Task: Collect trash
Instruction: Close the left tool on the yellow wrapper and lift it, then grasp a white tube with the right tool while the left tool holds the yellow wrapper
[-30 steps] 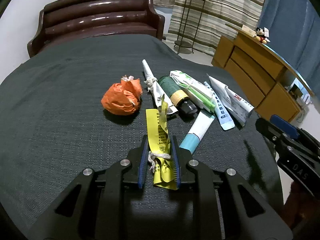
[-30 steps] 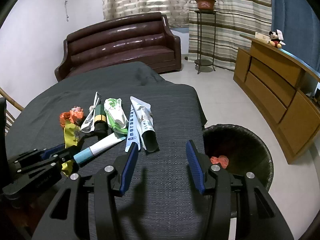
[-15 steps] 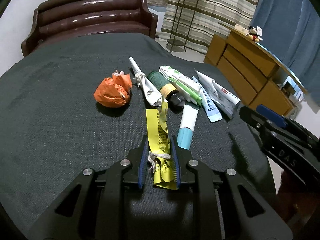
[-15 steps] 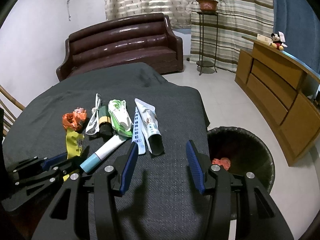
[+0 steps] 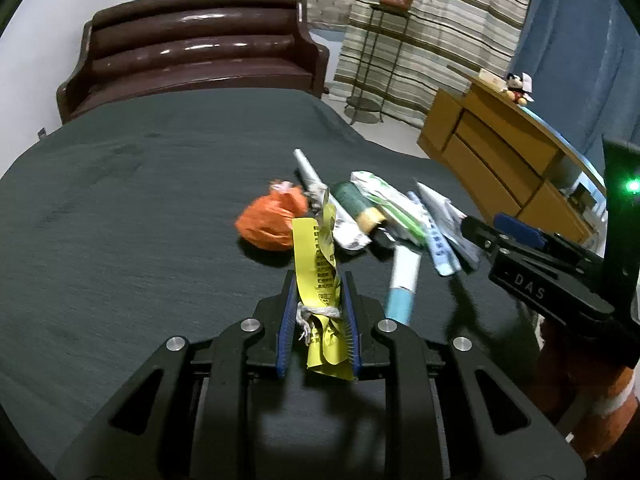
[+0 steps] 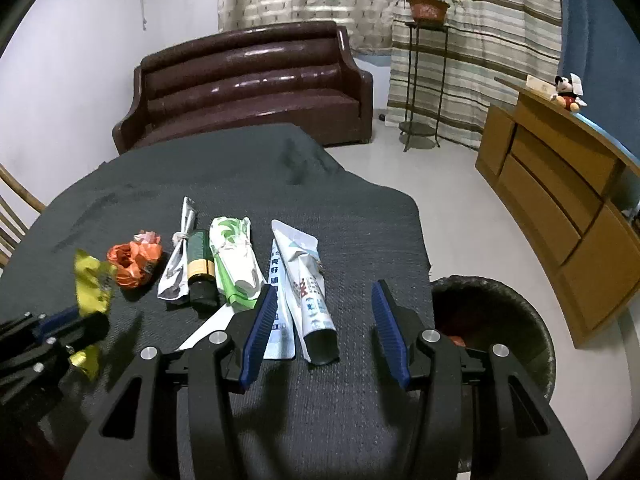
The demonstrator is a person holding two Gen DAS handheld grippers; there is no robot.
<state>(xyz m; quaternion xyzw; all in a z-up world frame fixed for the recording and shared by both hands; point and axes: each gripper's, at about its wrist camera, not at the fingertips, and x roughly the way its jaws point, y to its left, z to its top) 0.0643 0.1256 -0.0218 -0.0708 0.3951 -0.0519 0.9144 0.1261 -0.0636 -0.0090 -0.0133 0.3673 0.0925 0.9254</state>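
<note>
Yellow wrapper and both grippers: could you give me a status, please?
Left gripper shut on yellow wrapper. Right gripper open, empty. Black bin beside table, path clear.

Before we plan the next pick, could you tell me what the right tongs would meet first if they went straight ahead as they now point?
Most likely the white toothpaste tube, whose open end lies on the dark tablecloth just ahead of the open right tongs; depth is uncertain.

Each camera sits just behind its own fingers and looks forward and down along them over the cloth-covered table (image 5: 120, 208) toward the sofa (image 6: 256, 76). The left view is close to the trash pile (image 5: 360, 216) ahead of its tips; the right view is set higher and further right, taking in the bin (image 6: 516, 304). Both share pile, sofa and cabinet (image 5: 500, 160).
</note>
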